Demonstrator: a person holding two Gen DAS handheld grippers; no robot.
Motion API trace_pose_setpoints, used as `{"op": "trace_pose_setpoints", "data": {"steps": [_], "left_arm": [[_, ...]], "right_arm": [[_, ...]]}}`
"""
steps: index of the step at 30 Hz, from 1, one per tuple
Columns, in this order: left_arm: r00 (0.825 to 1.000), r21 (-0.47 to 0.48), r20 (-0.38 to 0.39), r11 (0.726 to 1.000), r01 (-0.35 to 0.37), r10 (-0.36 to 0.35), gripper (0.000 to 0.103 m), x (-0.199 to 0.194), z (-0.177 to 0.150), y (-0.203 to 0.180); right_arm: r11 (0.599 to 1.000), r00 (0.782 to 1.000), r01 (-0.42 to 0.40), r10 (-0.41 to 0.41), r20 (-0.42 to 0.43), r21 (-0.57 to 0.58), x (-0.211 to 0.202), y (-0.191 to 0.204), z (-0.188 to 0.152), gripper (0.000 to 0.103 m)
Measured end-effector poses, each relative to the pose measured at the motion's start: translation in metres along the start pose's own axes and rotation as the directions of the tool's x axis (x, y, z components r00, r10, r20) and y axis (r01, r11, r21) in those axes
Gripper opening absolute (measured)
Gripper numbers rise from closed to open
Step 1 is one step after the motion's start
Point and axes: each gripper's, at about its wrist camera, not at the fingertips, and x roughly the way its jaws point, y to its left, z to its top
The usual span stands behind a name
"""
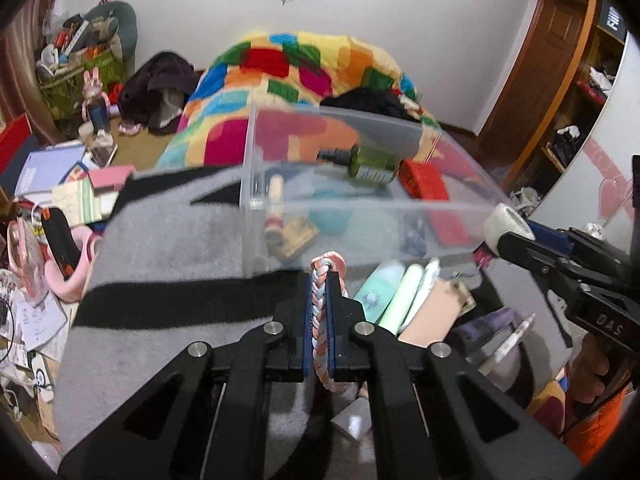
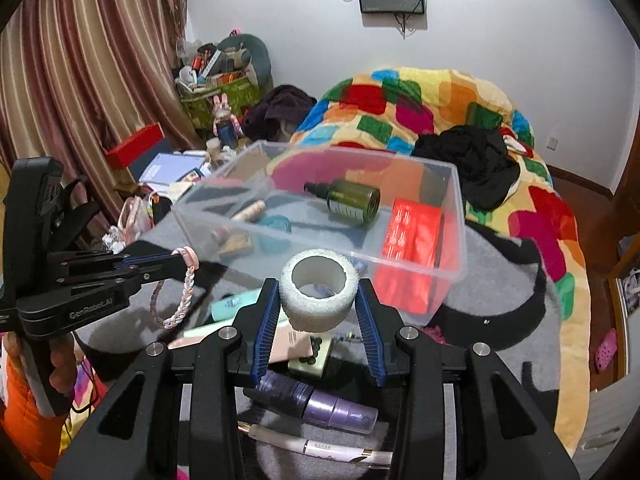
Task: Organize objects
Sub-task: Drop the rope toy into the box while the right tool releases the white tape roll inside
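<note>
The left gripper (image 1: 319, 320) is pinching a braided loop (image 1: 320, 320), its jaws clamped together on the pink, white and pale blue cord. Most of that loop is hiding behind the blue ribbed pads in the left wrist view; from the right wrist camera it is dangling free as a thin plaited ring (image 2: 176, 300) below the jaw tips. The right gripper (image 2: 318, 312) is holding a roll of white tape (image 2: 318, 290), jaws pressing on both sides of its fuzzy, gauze-like cylinder, the hollow core facing up. Both are hanging just short of the near wall of a clear plastic bin (image 2: 456, 216) sitting on a grey and black blanket (image 1: 160, 248).

Inside the bin, a dark green glass bottle (image 2: 350, 200) is lying on its side, a flat red box (image 2: 412, 228) is leaning near the right wall, and a teal round thing (image 2: 276, 226) is blurring through the plastic; what it is I cannot tell. Beneath the right gripper, a purple spray bottle (image 2: 320, 402), a white pen (image 2: 320, 446) and pale green tubes (image 1: 384, 292) are lying partly covered by the black linkages. Beyond, a bright patchwork fleece (image 2: 440, 92) is heaping up on the bed.
</note>
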Motion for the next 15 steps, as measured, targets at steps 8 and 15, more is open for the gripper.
{"op": "trace_pose_setpoints", "data": {"steps": [8,15], "left_arm": [[0.995,0.005,0.103,1.0,0.001,-0.002,0.005,-0.023,0.029,-0.007],[0.993,-0.022,0.121,1.0,-0.008,0.011,0.005,-0.012,0.056,-0.004]], "right_arm": [[0.999,0.998,0.021,-0.023,0.058,0.033,-0.007,-0.007,0.023,0.035],[0.996,0.997,0.056,-0.06,0.044,0.066,0.011,-0.017,0.04,0.035]]}}
